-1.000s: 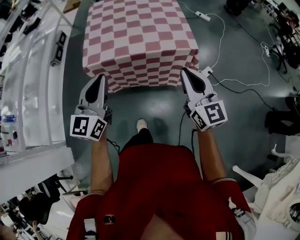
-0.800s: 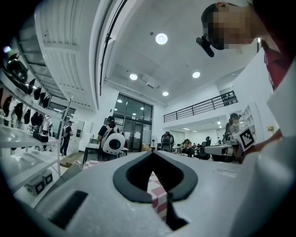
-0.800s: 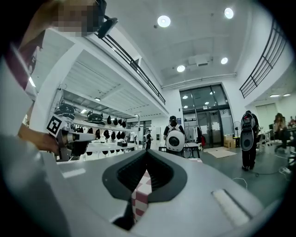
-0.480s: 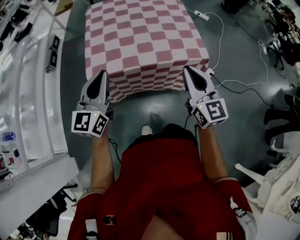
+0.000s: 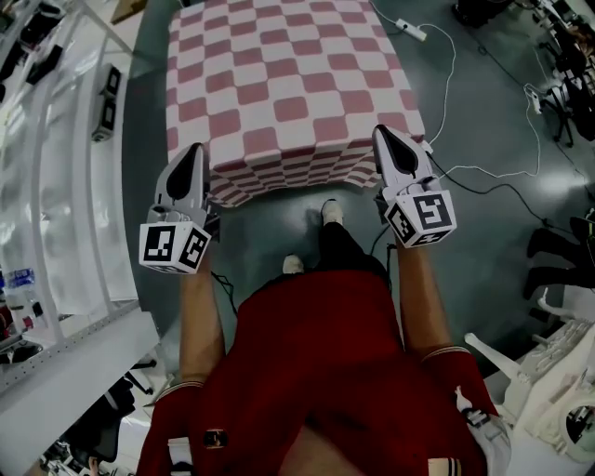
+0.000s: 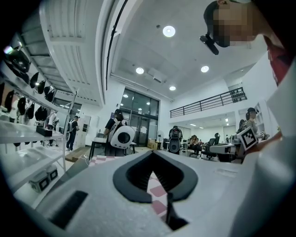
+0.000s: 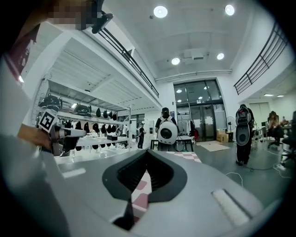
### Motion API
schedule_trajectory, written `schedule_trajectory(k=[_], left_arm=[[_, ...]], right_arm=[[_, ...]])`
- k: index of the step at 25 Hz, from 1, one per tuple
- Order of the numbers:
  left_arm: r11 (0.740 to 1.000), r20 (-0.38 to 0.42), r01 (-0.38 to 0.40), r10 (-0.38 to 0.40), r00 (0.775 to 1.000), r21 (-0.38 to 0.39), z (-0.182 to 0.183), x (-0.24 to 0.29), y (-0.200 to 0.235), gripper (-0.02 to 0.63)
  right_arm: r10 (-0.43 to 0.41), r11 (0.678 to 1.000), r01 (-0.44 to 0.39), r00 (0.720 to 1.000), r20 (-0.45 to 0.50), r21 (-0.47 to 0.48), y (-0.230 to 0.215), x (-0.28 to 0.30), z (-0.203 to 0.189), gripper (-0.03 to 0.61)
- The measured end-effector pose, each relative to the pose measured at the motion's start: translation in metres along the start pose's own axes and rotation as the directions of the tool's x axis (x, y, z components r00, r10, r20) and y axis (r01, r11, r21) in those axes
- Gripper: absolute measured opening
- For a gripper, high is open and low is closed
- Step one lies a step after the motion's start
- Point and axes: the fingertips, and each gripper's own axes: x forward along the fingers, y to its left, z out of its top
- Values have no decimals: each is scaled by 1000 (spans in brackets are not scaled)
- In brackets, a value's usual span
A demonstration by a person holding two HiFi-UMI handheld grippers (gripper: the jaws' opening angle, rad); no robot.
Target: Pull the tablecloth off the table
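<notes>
A red-and-white checked tablecloth (image 5: pixel 288 93) covers the table ahead of me in the head view. My left gripper (image 5: pixel 192 151) is shut on its near left corner, and my right gripper (image 5: pixel 383 132) is shut on its near right corner. The near hem sags in folds between them. In the left gripper view a strip of checked cloth (image 6: pixel 157 192) shows between the closed jaws of the left gripper (image 6: pixel 154 159). The right gripper view likewise has the cloth (image 7: pixel 140 192) pinched inside the right gripper (image 7: pixel 147 156). Both grippers point level.
White shelving (image 5: pixel 56 186) runs along the left. A power strip (image 5: pixel 410 29) and cables (image 5: pixel 474 172) lie on the floor at the right. White chairs (image 5: pixel 548 372) stand at lower right. My feet (image 5: pixel 330 212) are just below the hem. People stand far off in both gripper views.
Both grippers have moved together with the cloth's near corners held. The cloth's near edge now sits lower and wider in the head view, and my feet have stepped.
</notes>
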Motion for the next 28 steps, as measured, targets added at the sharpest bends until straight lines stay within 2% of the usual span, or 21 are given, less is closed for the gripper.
schedule_trajectory(k=[6, 17, 28], left_arm=[[1000, -50, -12, 14, 999, 27, -16, 69, 3, 6], [996, -65, -86, 88, 994, 39, -44, 175, 3, 6], [994, -109, -101, 105, 988, 40, -65, 251, -16, 6]], right_arm=[[-5, 1000, 5, 999, -50, -7, -66, 50, -18, 15], [-16, 1000, 20, 984, -177, 18, -201, 107, -72, 16], [47, 994, -11, 940, -337, 108, -294, 141, -141, 136]])
